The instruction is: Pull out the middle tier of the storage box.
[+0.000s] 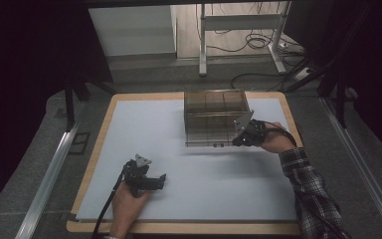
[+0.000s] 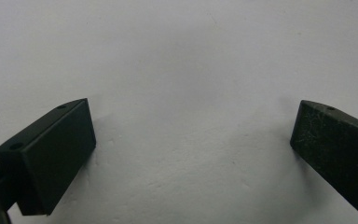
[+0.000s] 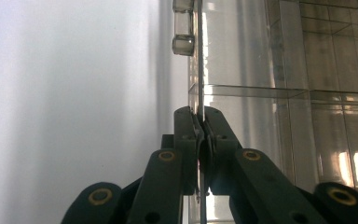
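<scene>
Right gripper view shows my right gripper clamped on the thin edge of a clear panel of the transparent compartment box, the jaws pressed together with only that sheet between them. A small clear hinge barrel sits on the same edge, farther along from my grip. From the high view, the box stands toward the far side of the white mat, and my right gripper holds it at its near right corner. My left gripper rests on the mat well apart from the box, nearer to me and to its left; its jaws stand wide apart with nothing but bare mat between them.

I judge the step in hand to be swinging the hinged panel, opening or closing the box. Which way, I cannot tell. The next move calls for keeping the pinch firm while following the hinge's arc, and perhaps bringing my left gripper over to steady the box so it does not slide.
</scene>
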The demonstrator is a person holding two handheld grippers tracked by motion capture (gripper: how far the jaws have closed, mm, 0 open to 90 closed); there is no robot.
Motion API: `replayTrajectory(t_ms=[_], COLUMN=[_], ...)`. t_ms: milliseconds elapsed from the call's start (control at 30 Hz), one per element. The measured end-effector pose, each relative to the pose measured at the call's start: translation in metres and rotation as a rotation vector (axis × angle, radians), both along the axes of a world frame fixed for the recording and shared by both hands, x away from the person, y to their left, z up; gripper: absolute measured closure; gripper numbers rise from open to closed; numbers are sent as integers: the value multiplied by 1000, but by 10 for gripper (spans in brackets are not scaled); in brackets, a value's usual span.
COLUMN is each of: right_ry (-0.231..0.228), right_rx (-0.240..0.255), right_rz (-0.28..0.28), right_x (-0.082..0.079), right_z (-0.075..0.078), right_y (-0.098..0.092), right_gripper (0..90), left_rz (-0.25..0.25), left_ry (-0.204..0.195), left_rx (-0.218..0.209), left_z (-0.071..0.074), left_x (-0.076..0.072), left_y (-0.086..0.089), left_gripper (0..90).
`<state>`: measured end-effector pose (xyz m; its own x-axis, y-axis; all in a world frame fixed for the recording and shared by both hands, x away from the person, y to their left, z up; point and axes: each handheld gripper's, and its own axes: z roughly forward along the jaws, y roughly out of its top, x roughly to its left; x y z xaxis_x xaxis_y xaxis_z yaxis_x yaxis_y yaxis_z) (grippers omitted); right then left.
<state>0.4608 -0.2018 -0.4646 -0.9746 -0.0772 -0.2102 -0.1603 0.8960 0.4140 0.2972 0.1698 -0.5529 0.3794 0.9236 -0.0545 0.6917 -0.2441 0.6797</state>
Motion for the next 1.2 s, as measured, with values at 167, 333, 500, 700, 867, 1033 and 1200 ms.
replayTrajectory(t_ms=[167, 333, 500, 700, 867, 1033, 1200], right_ry=[-9, -28, -38, -44, -49, -52, -62], right_rx=[3, -17, -2, 9, 20, 36, 61], right_rz=[5, 4, 6, 0, -2, -10, -28], right_x=[0, -1, -2, -5, -8, -12, -17], right_z=[-1, -2, -1, 1, 1, 3, 5], right_y=[-1, 2, 1, -2, -4, -5, -6], right_gripper=[853, 836, 810, 781, 754, 729, 712], left_rz=[0, 0, 0, 0, 0, 1, 1], left_ry=[0, 0, 0, 0, 0, 0, 0], left_rx=[0, 0, 0, 0, 0, 0, -1], left_z=[0, 0, 0, 0, 0, 0, 0], left_x=[0, 0, 0, 0, 0, 0, 0], left_y=[0, 0, 0, 0, 0, 0, 0], left_gripper=[0, 0, 0, 0, 0, 0, 0])
